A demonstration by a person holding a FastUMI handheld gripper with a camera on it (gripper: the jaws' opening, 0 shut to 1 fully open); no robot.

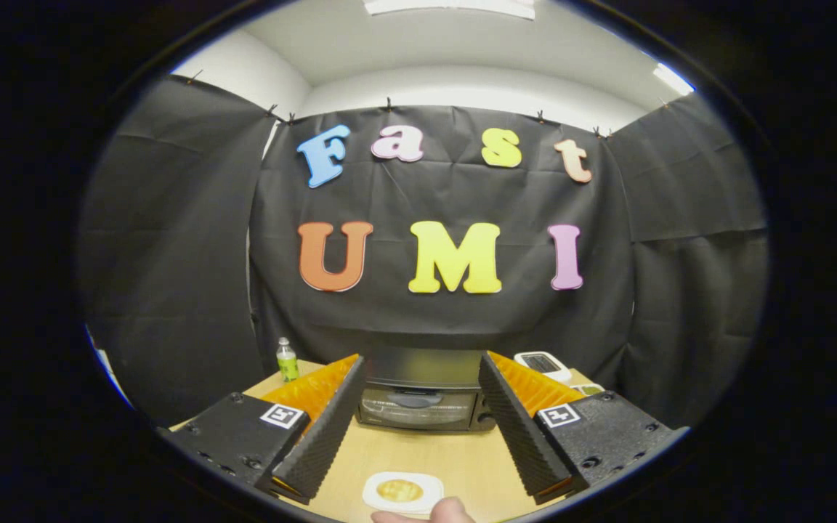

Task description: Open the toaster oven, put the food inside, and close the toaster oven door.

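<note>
food [399,491] before toaster oven [422,396], on table [462,454]

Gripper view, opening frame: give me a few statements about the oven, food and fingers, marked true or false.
1. The toaster oven door is closed. True.
2. The gripper is shut on the food. False: its fingers are wide apart, holding nothing.
3. The food sits on a white plate on the table, between the fingers. True.
4. A green bottle stands on top of the oven. False: it stands on the table beside it.
</note>
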